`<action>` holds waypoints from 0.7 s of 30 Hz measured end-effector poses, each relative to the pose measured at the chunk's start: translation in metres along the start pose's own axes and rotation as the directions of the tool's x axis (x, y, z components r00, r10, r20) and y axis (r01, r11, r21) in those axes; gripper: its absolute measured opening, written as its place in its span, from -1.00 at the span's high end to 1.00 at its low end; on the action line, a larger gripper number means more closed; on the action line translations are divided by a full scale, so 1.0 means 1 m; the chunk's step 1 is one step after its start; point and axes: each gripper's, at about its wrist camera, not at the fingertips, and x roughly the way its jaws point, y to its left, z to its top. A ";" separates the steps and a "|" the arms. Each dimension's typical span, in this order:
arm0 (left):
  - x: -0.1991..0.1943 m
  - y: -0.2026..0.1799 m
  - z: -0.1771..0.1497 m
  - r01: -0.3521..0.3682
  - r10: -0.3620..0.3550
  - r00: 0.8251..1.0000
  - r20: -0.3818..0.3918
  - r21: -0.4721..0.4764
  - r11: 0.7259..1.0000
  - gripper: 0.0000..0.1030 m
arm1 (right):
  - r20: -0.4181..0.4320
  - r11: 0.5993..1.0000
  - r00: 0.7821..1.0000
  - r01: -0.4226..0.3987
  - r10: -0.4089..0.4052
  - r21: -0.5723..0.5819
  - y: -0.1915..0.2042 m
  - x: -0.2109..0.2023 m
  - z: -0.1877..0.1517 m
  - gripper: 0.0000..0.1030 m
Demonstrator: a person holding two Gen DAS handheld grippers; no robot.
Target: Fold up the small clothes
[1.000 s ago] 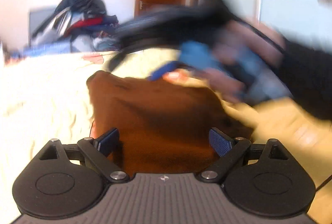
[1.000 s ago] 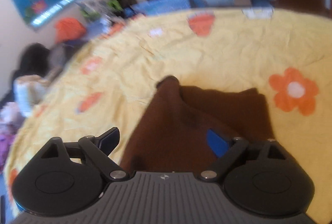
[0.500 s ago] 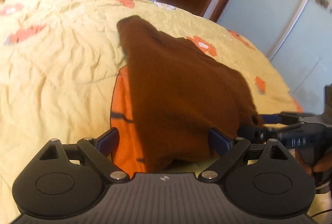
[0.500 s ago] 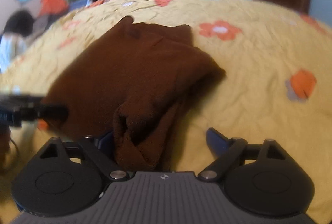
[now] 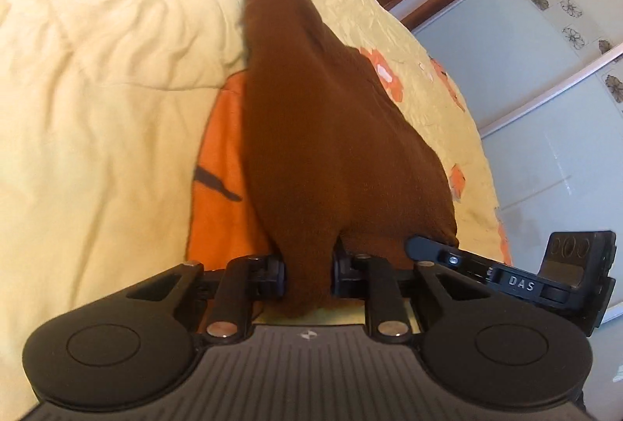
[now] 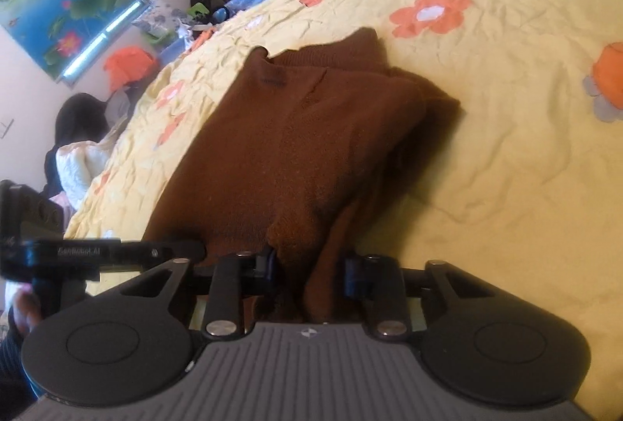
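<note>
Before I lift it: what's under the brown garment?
The brown garment lies on the yellow flowered bedspread; an orange patch shows beside its edge. Anything directly beneath is covered by the cloth.

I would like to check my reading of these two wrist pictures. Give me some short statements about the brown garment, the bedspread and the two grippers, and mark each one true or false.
1. The left gripper is closed on a bunch of the brown knitted garment. True.
2. The right gripper hangs open above bare bedspread. False: its jaws have just been closing and now pinch a fold of the brown garment.
3. The garment lies on a yellow bedspread with orange flowers. True.
4. The garment is neatly folded into a small square. False: it lies spread out and rumpled, with loose folds.
5. In the left wrist view the other gripper shows at the right edge. True.
</note>
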 end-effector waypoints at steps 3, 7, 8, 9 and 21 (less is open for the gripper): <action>-0.018 -0.010 -0.017 -0.002 0.003 1.000 -0.007 0.098 0.995 0.65 | 0.003 0.999 0.999 -0.035 0.036 -0.019 0.010 -0.026 -0.016 0.36; -0.012 -0.008 -0.033 -0.063 0.063 0.998 0.005 0.180 0.982 0.55 | 0.008 0.999 1.000 -0.027 0.028 -0.020 0.005 -0.022 -0.039 0.28; -0.016 -0.011 -0.032 -0.076 0.075 0.997 0.015 0.184 0.980 0.48 | 0.003 0.999 0.999 -0.039 0.039 0.018 0.002 -0.024 -0.035 0.10; -0.023 -0.016 -0.032 -0.094 0.089 0.995 0.036 0.203 0.975 0.40 | 0.006 0.998 0.999 -0.040 0.039 0.052 -0.001 -0.029 -0.029 -0.16; 0.041 -0.092 -0.046 -0.351 0.228 0.935 0.274 0.603 0.717 -0.52 | 0.042 0.974 0.990 0.137 -0.132 -0.180 0.026 0.034 0.045 -0.22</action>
